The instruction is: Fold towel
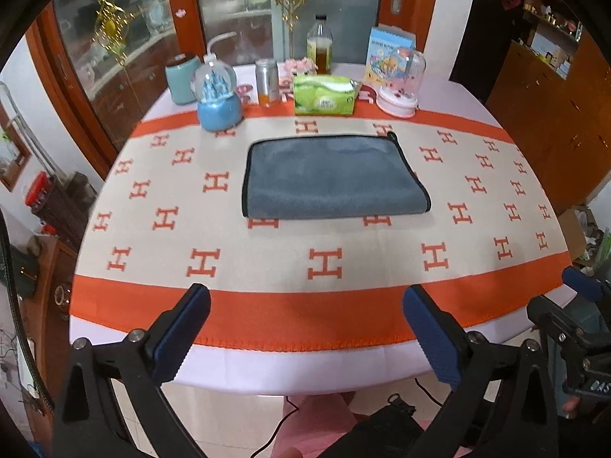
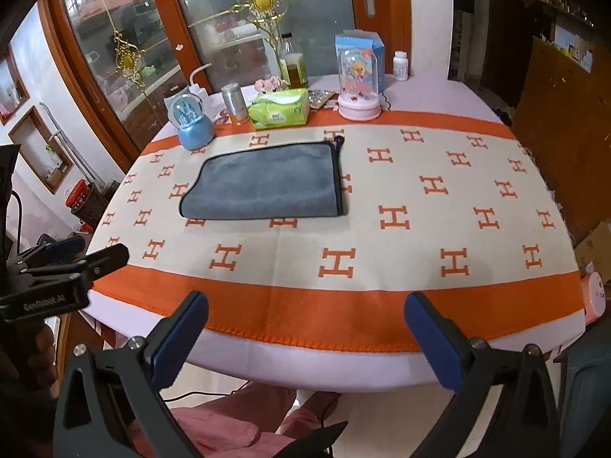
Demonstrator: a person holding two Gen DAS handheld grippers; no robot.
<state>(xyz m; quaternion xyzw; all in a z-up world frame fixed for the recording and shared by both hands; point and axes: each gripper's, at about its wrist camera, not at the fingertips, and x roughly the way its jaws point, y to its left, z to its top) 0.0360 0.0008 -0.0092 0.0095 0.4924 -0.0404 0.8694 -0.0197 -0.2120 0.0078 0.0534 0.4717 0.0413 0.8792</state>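
Note:
A grey towel (image 1: 332, 177) with a black hem lies flat as a rectangle on the orange-and-cream tablecloth (image 1: 324, 263), toward the far middle of the table. It also shows in the right wrist view (image 2: 263, 185). My left gripper (image 1: 305, 297) is open and empty, held back over the table's near edge, well short of the towel. My right gripper (image 2: 305, 305) is open and empty too, also at the near edge. The right gripper shows at the right edge of the left wrist view (image 1: 580, 282), and the left gripper shows at the left edge of the right wrist view (image 2: 91, 255).
Along the far edge stand a blue snow globe (image 1: 219, 95), a teal cup (image 1: 182, 78), a can (image 1: 266, 82), a green tissue pack (image 1: 324, 94), a bottle (image 1: 320, 44), a pink dome ornament (image 1: 400, 84) and a box (image 1: 389, 51). Wooden cabinets (image 1: 553, 126) stand at the right.

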